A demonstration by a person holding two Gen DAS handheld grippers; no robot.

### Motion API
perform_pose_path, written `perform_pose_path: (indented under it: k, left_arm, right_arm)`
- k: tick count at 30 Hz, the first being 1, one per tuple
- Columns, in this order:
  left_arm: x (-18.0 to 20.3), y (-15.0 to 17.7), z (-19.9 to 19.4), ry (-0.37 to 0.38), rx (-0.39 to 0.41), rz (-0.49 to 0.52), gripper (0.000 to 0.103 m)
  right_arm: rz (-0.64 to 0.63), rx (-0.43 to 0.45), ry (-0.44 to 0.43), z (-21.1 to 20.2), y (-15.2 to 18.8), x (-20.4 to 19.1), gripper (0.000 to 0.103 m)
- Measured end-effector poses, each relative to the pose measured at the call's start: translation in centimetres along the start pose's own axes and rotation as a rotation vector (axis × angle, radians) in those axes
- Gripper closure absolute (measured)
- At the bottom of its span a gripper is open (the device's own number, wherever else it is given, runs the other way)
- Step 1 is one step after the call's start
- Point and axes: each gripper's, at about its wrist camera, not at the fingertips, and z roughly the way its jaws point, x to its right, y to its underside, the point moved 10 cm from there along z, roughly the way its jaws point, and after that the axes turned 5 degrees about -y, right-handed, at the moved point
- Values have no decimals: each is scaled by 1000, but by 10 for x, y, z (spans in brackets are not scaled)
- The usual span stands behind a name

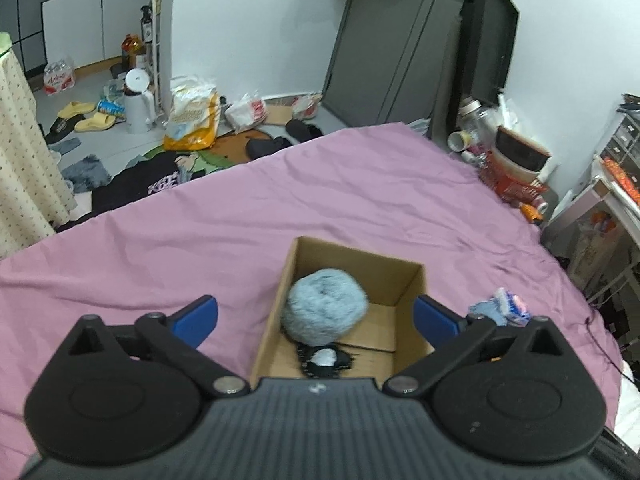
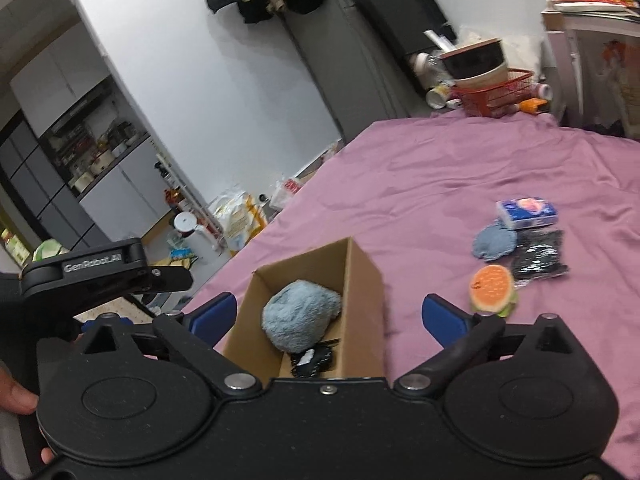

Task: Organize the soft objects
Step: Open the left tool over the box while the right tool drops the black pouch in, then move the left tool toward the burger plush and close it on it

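Note:
An open cardboard box (image 1: 404, 276) (image 2: 362, 276) stands on the purple bedsheet (image 1: 240, 216) (image 2: 460, 160). Inside it lie a fluffy light-blue plush (image 1: 326, 306) (image 2: 298, 314) and a small black item (image 1: 324, 360) (image 2: 312, 360). My left gripper (image 1: 316, 320) is open and empty above the box. My right gripper (image 2: 328, 318) is open and empty, also over the box. To the right on the sheet lie a burger plush (image 2: 492, 290), a blue knitted piece (image 2: 492, 244) (image 1: 486, 310), a tissue pack (image 2: 526, 210) (image 1: 512, 306) and a black packet (image 2: 538, 256).
A red basket (image 2: 496, 98) (image 1: 516, 188) with stacked bowls stands by the bed's far corner. The floor beyond the bed holds bags (image 1: 192, 120), clothes, slippers and a white kettle (image 1: 138, 100). The left gripper's body (image 2: 104, 268) shows at the left of the right wrist view.

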Motion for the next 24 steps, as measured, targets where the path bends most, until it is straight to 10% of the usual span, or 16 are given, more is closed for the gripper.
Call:
perform_pose_path:
  k: [24]
  left_arm:
    - [112,10,-39,76,130,63,0]
  right_arm:
    - [59,184,144,-108,-74,113,0]
